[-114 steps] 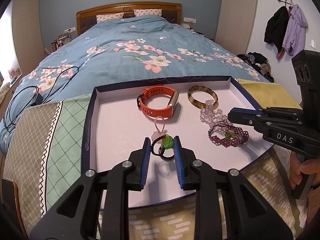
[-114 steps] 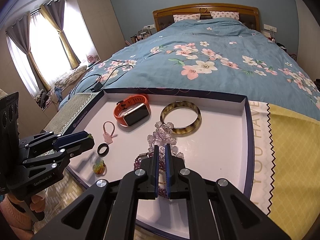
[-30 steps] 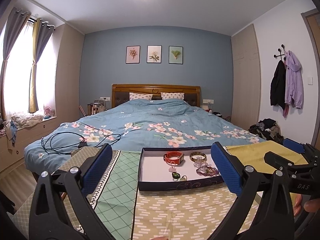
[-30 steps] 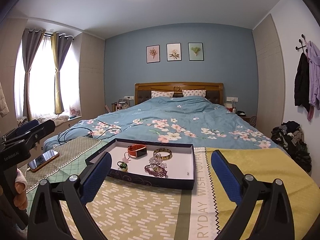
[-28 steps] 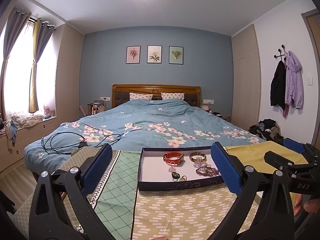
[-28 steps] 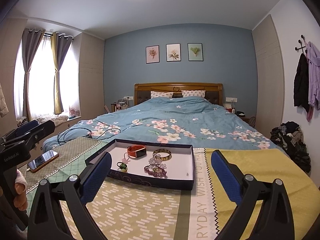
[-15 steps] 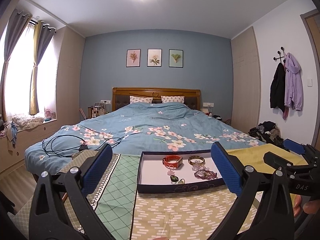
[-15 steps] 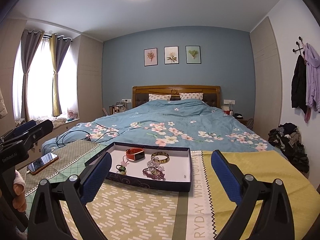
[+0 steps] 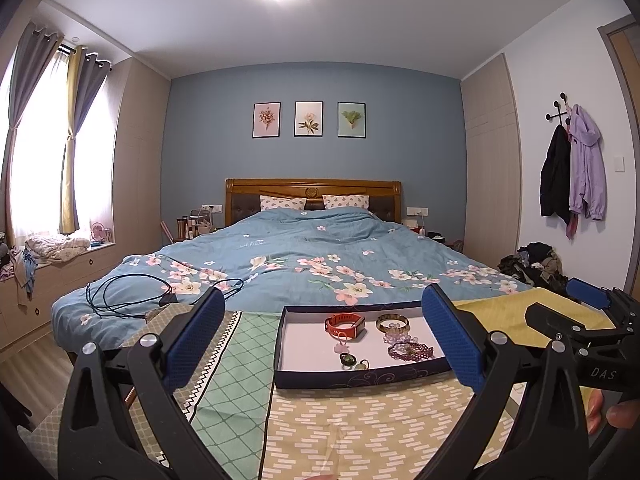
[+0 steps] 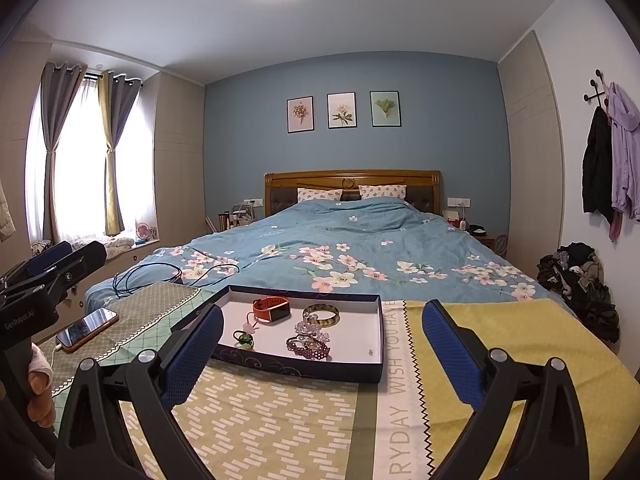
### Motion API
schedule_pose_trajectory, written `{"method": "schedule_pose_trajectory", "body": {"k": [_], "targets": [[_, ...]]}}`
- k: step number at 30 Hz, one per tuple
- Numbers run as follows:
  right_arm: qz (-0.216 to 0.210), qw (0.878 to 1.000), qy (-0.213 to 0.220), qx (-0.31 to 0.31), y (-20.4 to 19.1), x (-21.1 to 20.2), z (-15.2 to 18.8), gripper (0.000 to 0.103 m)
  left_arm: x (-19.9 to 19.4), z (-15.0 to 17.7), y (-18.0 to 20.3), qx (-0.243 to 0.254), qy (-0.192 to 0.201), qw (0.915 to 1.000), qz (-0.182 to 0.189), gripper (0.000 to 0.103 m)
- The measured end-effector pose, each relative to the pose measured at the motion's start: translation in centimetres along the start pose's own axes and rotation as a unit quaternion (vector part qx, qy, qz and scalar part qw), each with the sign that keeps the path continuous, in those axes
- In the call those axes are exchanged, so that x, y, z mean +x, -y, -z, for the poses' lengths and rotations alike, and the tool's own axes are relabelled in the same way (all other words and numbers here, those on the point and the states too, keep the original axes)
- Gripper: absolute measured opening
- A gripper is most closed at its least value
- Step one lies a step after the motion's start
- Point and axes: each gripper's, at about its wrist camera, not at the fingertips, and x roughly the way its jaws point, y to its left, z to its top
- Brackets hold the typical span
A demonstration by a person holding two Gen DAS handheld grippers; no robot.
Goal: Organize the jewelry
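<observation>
Both grippers hang well back from the tray (image 9: 280,344), which sits on the patterned cloth (image 9: 360,420) at the foot of the bed (image 9: 304,256). The left gripper (image 9: 320,340) has its fingers spread wide and grips nothing; the right gripper (image 10: 322,344) is just as wide apart and just as empty.

All the jewelry lies inside the tray. The orange watch (image 10: 271,308) rests by the far edge with the amber bangle (image 10: 321,314) beside it toward the right. The crystal bracelet (image 10: 310,329) lies just nearer than the bangle, the purple beaded bracelet (image 10: 308,346) by the near edge. Toward the near left corner sit the pink charm (image 10: 249,326) and the green-stoned ring (image 10: 244,338).

Every piece is boxed and nothing is left out on the cloth, so the sorting looks finished or nearly so, bar a final tidy.
</observation>
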Motion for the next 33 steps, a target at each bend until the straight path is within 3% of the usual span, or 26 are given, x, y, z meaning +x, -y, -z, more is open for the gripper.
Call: {"method": "schedule_pose_trajectory", "body": {"k": [33], "targets": [[0.012,1.000,0.025,-0.008,-0.34,-0.30,-0.29,0.096,0.83,0.83,-0.24,-0.015,-0.026,0.9995,0.009,0.097]]}}
